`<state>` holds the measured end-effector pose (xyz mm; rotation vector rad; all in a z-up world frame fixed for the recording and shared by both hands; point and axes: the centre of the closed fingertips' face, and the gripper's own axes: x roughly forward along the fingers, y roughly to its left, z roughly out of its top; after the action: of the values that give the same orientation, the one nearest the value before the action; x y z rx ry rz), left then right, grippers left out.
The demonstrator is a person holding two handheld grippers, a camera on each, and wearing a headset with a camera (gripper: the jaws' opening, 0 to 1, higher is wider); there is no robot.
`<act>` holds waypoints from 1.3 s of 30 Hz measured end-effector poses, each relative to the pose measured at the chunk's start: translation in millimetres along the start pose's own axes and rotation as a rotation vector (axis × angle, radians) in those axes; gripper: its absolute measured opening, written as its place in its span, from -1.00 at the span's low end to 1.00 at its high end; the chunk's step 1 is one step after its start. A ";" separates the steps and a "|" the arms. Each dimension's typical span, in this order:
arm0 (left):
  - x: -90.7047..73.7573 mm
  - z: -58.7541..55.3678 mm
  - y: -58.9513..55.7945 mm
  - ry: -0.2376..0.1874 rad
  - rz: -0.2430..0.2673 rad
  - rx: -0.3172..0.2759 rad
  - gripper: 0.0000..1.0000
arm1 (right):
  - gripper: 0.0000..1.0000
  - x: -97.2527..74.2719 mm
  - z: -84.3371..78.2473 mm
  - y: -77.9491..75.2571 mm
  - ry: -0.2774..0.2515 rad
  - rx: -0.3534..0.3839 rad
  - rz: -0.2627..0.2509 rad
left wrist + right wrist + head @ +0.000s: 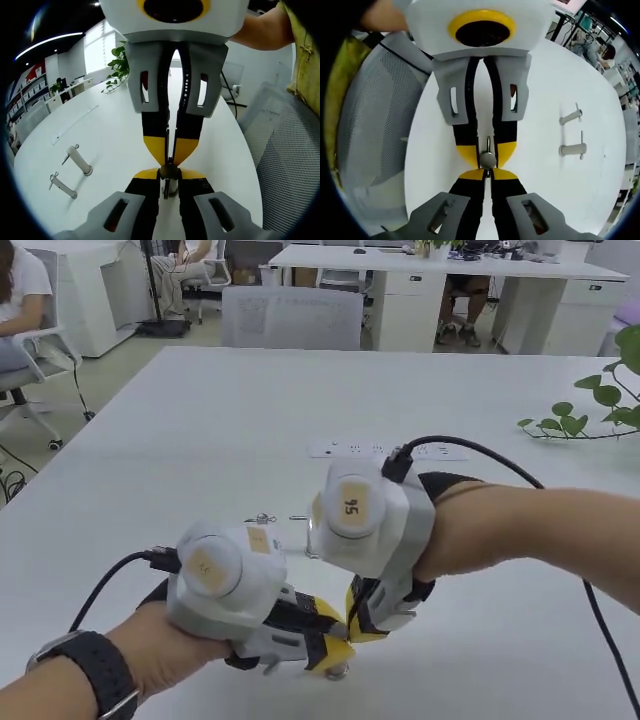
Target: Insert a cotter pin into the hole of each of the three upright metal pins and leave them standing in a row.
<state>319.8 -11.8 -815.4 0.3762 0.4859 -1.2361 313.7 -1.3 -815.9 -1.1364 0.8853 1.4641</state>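
My left gripper point(335, 648) and right gripper point(358, 625) meet tip to tip near the table's front edge. In the left gripper view my left gripper point(170, 176) is shut on a metal pin point(169, 173). The right gripper point(169, 152) comes down from above, shut on a thin cotter pin point(167, 142). In the right gripper view my right gripper point(487, 175) touches the round end of the metal pin point(488, 160), which the left gripper point(487, 150) holds. Two more metal pins point(80, 160) point(64, 186) stand on the table with cotter pins through them.
A white power strip point(385, 450) lies past the grippers, and plant leaves point(600, 405) reach in from the right. A black cable point(500, 460) trails from the right gripper. A mesh chair point(285, 165) sits close to the table's edge. People sit at desks in the background.
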 end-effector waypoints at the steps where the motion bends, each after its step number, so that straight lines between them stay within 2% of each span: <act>1: 0.0 0.0 0.1 0.000 0.000 -0.001 -0.77 | -0.91 -0.6 0.3 -0.2 -0.002 -0.002 -0.001; 8: 0.4 0.4 0.4 -0.001 -0.001 0.001 -0.77 | -0.84 -7.9 0.7 -2.6 -0.024 0.009 -0.013; 17: 0.3 0.5 0.5 -0.003 -0.002 0.004 -0.76 | -0.80 -23.4 -4.8 -14.6 -0.062 0.047 -0.056; 22: 0.4 0.6 0.4 -0.003 -0.003 0.003 -0.76 | -0.80 -23.7 -12.6 -14.0 -0.048 0.057 -0.057; 28: 0.4 0.5 0.6 -0.002 -0.002 0.002 -0.75 | -0.81 -17.7 -19.2 -7.2 -0.026 0.066 -0.029; 32: -0.9 3.2 1.8 -0.018 0.002 -0.038 -0.53 | -0.81 -15.1 -19.6 -3.4 -0.022 0.067 -0.019; 39: -7.0 0.2 0.1 -0.019 0.007 -0.053 -0.37 | -0.69 -14.1 -13.6 0.3 -0.055 0.062 -0.016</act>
<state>318.2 -6.3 -811.5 0.3208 0.4993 -1.2170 316.3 -18.1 -806.1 -1.0501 0.8762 1.4386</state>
